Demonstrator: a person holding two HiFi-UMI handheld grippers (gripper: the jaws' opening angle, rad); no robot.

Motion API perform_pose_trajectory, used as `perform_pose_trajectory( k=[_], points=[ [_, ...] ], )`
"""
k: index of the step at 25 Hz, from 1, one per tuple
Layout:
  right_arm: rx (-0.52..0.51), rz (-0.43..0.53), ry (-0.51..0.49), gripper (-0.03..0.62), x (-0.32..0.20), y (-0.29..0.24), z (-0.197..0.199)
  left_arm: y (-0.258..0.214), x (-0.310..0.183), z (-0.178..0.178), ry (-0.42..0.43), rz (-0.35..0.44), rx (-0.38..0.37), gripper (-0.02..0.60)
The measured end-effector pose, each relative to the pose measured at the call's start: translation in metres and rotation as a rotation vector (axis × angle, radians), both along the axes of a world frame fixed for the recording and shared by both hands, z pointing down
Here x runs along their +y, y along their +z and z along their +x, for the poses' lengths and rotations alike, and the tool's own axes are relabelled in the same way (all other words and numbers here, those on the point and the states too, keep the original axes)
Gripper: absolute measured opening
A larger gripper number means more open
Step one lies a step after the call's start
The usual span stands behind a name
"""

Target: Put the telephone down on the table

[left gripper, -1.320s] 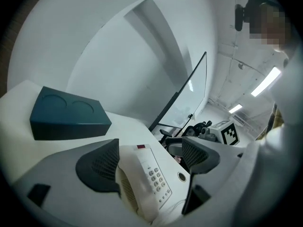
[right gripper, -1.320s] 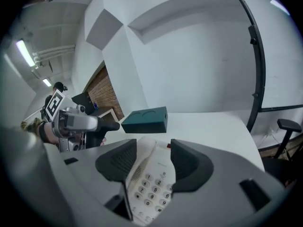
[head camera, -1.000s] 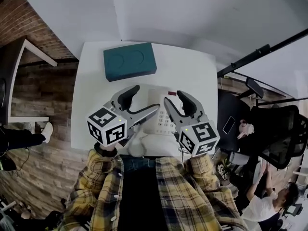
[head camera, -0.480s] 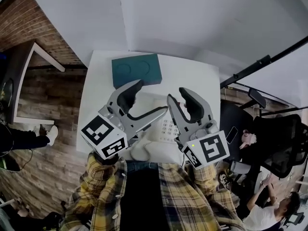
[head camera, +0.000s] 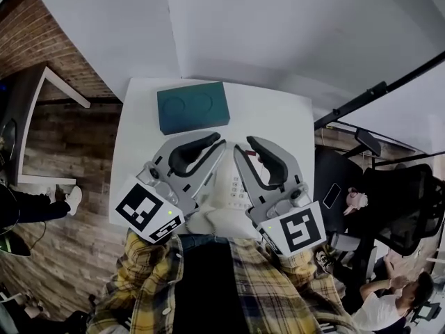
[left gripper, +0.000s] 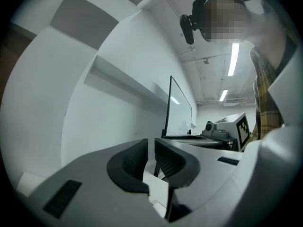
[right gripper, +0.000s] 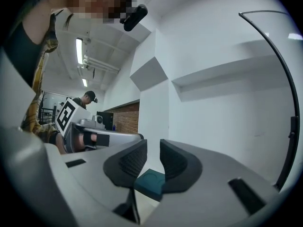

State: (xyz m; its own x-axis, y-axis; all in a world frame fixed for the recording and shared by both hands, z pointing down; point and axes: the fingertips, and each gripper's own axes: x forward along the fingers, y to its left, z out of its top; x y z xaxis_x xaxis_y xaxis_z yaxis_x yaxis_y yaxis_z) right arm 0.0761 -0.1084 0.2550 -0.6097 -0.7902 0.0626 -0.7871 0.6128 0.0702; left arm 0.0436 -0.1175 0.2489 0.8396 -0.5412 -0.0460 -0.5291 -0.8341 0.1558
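Note:
The white telephone (head camera: 235, 185) lies on the white table (head camera: 135, 138) near its front edge, keypad up, partly hidden under both grippers. My left gripper (head camera: 221, 142) (left gripper: 151, 148) hovers above it, pointing level at the wall. Its jaws have just been closing and stand shut with nothing between them. My right gripper (head camera: 242, 145) (right gripper: 153, 150) hovers beside it at the same height. Its jaws have also just been closing, and a narrow empty gap remains between them. Neither gripper touches the telephone.
A teal box (head camera: 193, 106) (right gripper: 150, 182) lies at the back of the table near the white wall. A black office chair (head camera: 403, 200) and a seated person (head camera: 389, 301) are to the right. Wood flooring (head camera: 62, 138) runs along the table's left side.
Both grippers have risen above the telephone. The left jaws went from wide open to shut; the right jaws narrowed. The telephone stays on the table.

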Motion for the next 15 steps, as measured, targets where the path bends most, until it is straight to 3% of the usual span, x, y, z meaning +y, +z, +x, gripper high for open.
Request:
perform_pose_trajectory(
  k=[15],
  points=[
    [-0.088, -0.041, -0.005, 0.037, 0.017, 0.006, 0.007, 0.004, 0.021, 0.015, 0.080, -0.010, 0.000, 0.020]
  ],
)
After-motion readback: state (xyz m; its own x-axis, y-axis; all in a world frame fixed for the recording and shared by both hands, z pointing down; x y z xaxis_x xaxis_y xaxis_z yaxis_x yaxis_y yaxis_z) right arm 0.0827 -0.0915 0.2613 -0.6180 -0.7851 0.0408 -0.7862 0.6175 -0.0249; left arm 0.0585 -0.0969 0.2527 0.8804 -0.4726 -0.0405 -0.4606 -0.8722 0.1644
